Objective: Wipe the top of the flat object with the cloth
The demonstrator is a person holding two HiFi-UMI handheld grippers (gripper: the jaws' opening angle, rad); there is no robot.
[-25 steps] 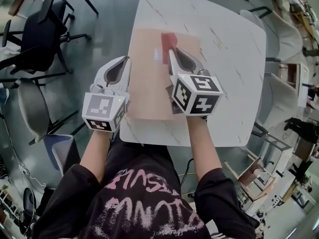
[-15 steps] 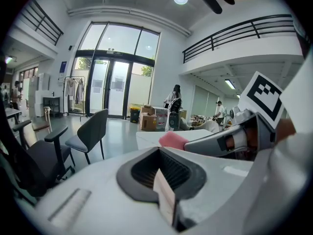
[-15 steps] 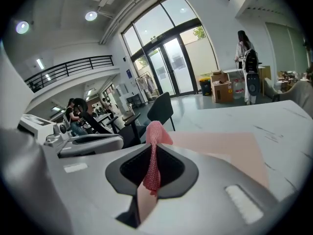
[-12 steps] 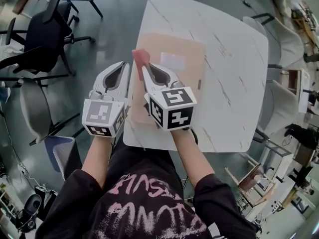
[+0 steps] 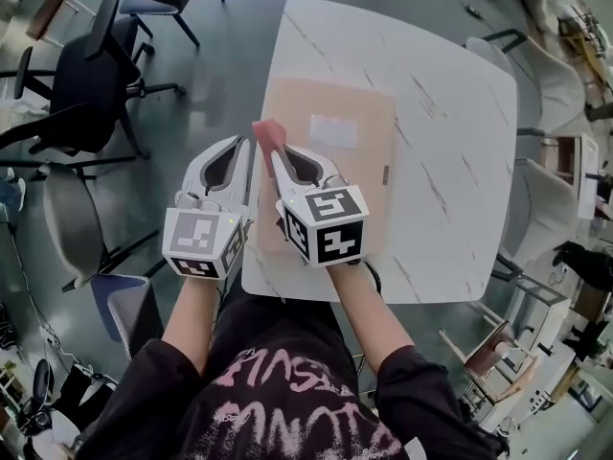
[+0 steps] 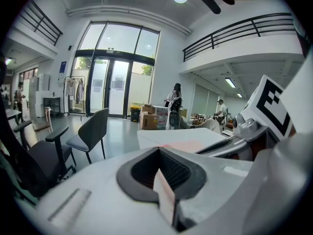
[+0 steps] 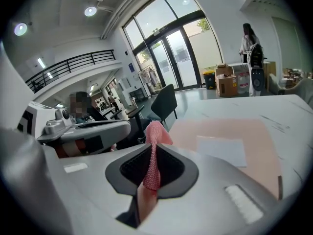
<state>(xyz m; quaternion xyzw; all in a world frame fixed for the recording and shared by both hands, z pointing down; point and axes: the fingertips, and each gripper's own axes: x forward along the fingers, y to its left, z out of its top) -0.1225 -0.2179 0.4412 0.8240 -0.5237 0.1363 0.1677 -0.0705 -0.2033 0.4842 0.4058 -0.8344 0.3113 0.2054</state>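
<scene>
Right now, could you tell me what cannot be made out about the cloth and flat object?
- Head view: near edge of the flat object lies under the right gripper.
- Whether the cloth touches it: both views show only its top.
- Print on the white label: too small.

Cloth: the small woven cloth [image 7: 155, 146] is salmon pink with a fine mesh weave.
Flat object: the flat rectangular board [image 5: 330, 185] is pale peach and carries a white rectangular label [image 5: 334, 131].
Desk: the square desk [image 5: 450, 142] is white with thin dark veins, like marble.
Grippers: the left gripper [image 5: 243, 147] and the right gripper [image 5: 278, 156] have white shells, dark grey padding at the jaws, and black-and-white square markers.
Floor: the glossy floor [image 5: 211, 56] is dark grey.
Chair: the swivel chair [image 5: 81, 75] is black.
Shirt: the shirt [image 5: 287, 401] is black with pink lettering.
</scene>
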